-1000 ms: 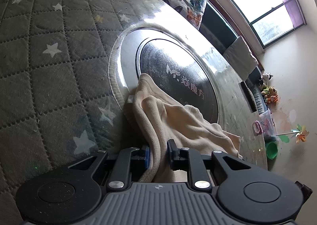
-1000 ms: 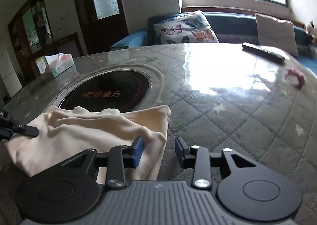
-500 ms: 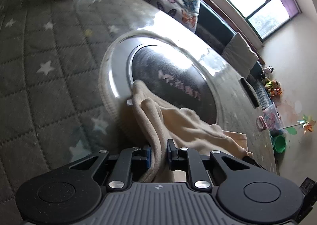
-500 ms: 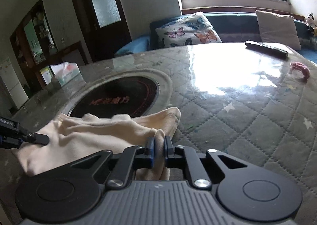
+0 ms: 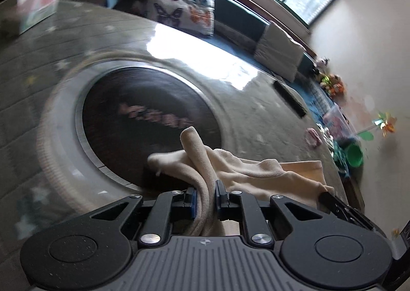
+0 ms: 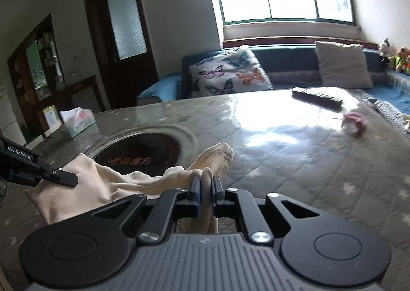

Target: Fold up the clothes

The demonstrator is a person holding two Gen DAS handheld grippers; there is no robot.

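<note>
Left wrist view: the left gripper (image 5: pixel 205 197) is clamped on a fold of the cream cloth (image 5: pixel 246 170), which trails from its jaws over the rim of the dark round hob (image 5: pixel 133 111) set in the table (image 5: pixel 243 101); right wrist view: the right gripper (image 6: pixel 205 192) pinches another bunched edge of the cloth (image 6: pixel 102 186), lifted off the quilted cover, while the left gripper (image 6: pixel 48 175) bites the cloth's far corner; a remote (image 6: pixel 316 97), tissue box (image 6: pixel 77 120) and pink scrap (image 6: pixel 355 121) lie well apart.
</note>
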